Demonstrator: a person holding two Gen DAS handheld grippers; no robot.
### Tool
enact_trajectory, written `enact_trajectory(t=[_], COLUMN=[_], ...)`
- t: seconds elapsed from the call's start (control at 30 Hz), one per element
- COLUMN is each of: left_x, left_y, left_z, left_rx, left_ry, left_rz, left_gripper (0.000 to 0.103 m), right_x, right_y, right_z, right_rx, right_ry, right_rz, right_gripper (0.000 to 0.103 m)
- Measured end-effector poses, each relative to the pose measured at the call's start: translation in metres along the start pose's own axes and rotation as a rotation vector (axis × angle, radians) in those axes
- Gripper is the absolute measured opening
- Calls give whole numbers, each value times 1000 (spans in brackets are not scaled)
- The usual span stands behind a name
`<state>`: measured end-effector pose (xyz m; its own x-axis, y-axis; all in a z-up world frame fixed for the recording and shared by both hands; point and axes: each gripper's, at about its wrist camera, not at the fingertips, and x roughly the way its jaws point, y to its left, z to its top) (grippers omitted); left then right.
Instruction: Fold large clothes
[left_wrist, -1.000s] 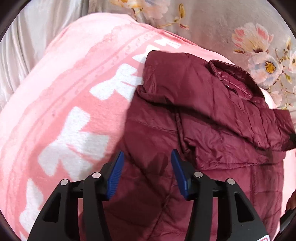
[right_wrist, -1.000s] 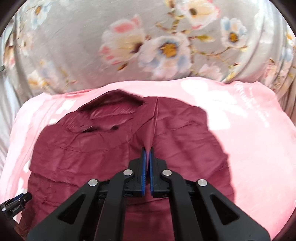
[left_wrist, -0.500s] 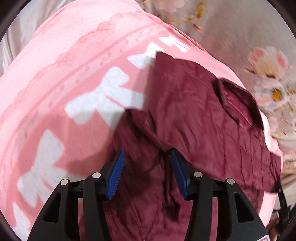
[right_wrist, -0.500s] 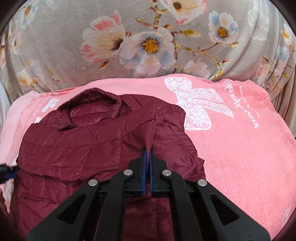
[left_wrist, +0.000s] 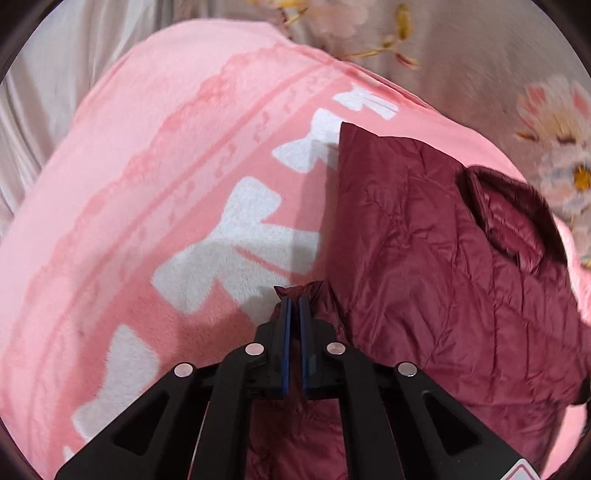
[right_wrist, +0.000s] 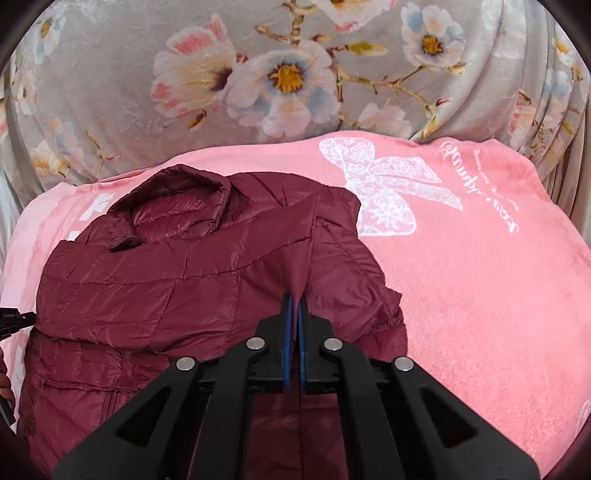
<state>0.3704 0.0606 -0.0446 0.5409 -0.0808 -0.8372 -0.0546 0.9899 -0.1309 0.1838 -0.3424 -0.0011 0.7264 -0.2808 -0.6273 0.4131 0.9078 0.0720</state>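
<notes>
A maroon quilted jacket (left_wrist: 443, 266) lies on a pink blanket (left_wrist: 166, 155), its collar toward the far right. My left gripper (left_wrist: 294, 300) is shut on a bunched fold at the jacket's left edge, a tuft of fabric poking out past the blue pads. In the right wrist view the same jacket (right_wrist: 166, 288) spreads across the blanket (right_wrist: 480, 295), collar at the back. My right gripper (right_wrist: 295, 301) is shut on a raised ridge of the jacket's right side, pulling the fabric into a taut crease.
A grey floral cloth (right_wrist: 295, 74) drapes behind the blanket. White bow prints (left_wrist: 240, 236) mark the blanket left of the jacket. The tip of the other gripper (right_wrist: 14, 319) shows at the left edge of the right wrist view.
My left gripper, open a second ago, slid to the jacket's left edge and has shut on a fold of it. The right gripper stayed shut on its fold and drew back a little.
</notes>
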Motion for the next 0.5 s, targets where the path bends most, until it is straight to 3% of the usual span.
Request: enact_trajectory(t=[0.23,0.5], left_x=[12,16], left_y=[-16,-24], left_z=[-12,-19], left_rx=[103,164], left_ry=[-18,-64], left_rz=[117,174], left_gripper=[1,1], right_x=[33,36], right_y=[-7,-6], right_z=[-24,-28], right_rx=[11,-15], right_ry=[122,145], right_rz=[-16,-12], right_gripper=[2,9])
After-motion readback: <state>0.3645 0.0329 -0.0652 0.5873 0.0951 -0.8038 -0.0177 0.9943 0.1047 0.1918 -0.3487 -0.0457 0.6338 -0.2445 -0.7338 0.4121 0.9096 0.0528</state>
